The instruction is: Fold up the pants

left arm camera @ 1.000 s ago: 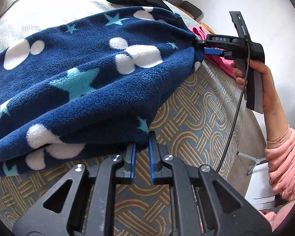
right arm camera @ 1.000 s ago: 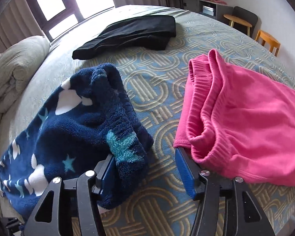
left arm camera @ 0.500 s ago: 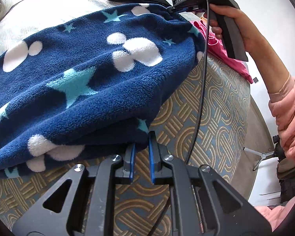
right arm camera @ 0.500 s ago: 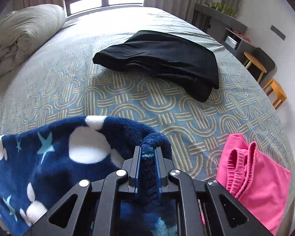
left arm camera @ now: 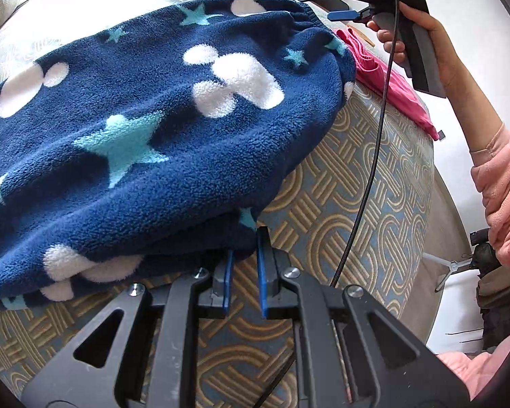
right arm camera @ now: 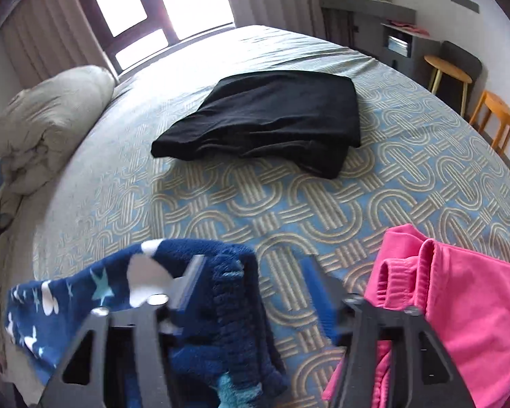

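Patterned blue-and-tan bedding (left arm camera: 367,183) is spread under everything, with a window and curtains at the far side of the room; at the far left a rumpled beige duvet (right arm camera: 47,119) is heaped; the navy fleece pants (left arm camera: 146,129), printed with white shapes and pale stars, are laid doubled over on the near left of the bed; their near edge is pinched by the left gripper (left arm camera: 243,258), whose blue pads are clenched on the lower layer as they were a second ago; the long axis of the pants is seen running from the near left toward the far right, the gathered waistband end pointing far right toward the pink garment (right arm camera: 459,299); that waistband corner was clamped half a second ago by the right gripper (right arm camera: 255,292), and it has now been let go; its jaws are opening, lifted clear in the left view, with fleece lying loosely between them but not pressed in the right view; a fold is therefore judged to have been laid down and released, with the layers matched at the waistband; a black garment (right arm camera: 272,119) is left folded farther back, well apart; a further fold across the long axis is probably still wanted.
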`<state>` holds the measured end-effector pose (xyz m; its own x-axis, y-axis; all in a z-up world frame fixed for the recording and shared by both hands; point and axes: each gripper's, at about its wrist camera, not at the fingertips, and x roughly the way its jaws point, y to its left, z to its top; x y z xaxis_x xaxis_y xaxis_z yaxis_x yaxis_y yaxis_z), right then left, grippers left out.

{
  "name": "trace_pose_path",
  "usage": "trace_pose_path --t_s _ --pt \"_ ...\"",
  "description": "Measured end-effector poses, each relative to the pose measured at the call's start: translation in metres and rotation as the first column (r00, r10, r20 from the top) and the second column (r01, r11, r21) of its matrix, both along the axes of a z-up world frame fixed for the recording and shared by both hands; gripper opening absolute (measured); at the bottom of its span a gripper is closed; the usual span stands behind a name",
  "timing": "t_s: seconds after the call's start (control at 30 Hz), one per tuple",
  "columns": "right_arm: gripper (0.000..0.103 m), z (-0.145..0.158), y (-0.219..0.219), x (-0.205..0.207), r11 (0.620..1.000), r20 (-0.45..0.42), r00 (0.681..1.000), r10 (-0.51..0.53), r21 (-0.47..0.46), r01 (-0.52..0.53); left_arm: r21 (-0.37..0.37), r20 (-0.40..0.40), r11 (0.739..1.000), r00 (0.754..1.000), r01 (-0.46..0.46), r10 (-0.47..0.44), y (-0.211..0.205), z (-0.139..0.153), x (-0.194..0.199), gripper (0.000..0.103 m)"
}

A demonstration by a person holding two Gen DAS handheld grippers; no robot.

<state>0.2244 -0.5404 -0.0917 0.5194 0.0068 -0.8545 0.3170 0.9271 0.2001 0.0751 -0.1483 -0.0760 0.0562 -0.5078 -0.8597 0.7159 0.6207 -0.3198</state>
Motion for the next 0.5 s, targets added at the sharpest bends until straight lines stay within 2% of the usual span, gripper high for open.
trace_pose_path --t_s 0.07,0.1,0.13,0.17,0.2,0.27,0.3,0.33,0.4,0.43,0.5 --pt "0.084 -0.005 0.02 0.008 0.996 -0.033 0.997 0.069 -0.057 -0.071 -0.002 -0.004 1.0 1.0 -0.005 0.005 0.0 0.0 0.0 0.012" --pt "0.076 -0.011 0.028 0.015 0.992 -0.056 0.995 0.089 -0.084 -0.093 -0.001 -0.001 1.0 1.0 -0.007 0.007 0.0 0.001 0.0 0.012" --pt "0.01 -0.016 0.034 0.021 0.989 -0.081 0.993 0.085 -0.115 -0.094 0.002 0.009 1.0 1.0 -0.004 0.004 -0.001 0.002 -0.002 0.012" --pt "0.01 -0.022 0.038 0.028 0.988 -0.124 0.99 0.066 -0.131 -0.083 0.006 0.024 1.0 1.0 0.004 -0.004 -0.001 0.003 -0.004 0.012" --pt "0.01 -0.022 0.037 0.03 0.989 -0.117 0.993 0.025 -0.139 -0.041 0.008 0.039 1.0 0.999 0.012 -0.012 -0.002 0.005 -0.006 0.012" --pt "0.01 -0.01 0.031 0.03 0.985 -0.027 0.999 -0.036 -0.17 0.031 0.005 0.044 1.0 0.999 0.025 -0.025 -0.004 0.005 -0.01 0.012" --pt "0.01 -0.014 0.019 0.036 0.98 -0.037 0.995 -0.088 -0.181 0.08 0.006 0.04 0.999 0.999 0.033 -0.033 -0.007 0.004 -0.012 0.012" --pt "0.011 -0.025 0.008 0.043 0.977 -0.083 0.989 -0.125 -0.182 0.108 0.013 0.05 0.999 0.998 0.039 -0.039 -0.009 0.003 -0.014 0.012" --pt "0.015 -0.053 -0.006 0.047 0.989 -0.154 0.98 -0.124 -0.103 0.109 0.024 0.072 0.999 0.996 0.043 -0.045 -0.01 0.002 -0.018 0.012" --pt "0.019 -0.056 -0.002 0.043 0.991 -0.137 0.985 -0.102 -0.105 0.087 0.017 0.066 0.999 0.997 0.038 -0.039 -0.008 0.002 -0.017 0.012" --pt "0.033 -0.048 0.007 0.031 0.981 -0.108 0.991 -0.078 -0.184 0.058 -0.001 0.032 1.0 0.999 0.022 -0.022 -0.005 0.001 -0.011 0.012"
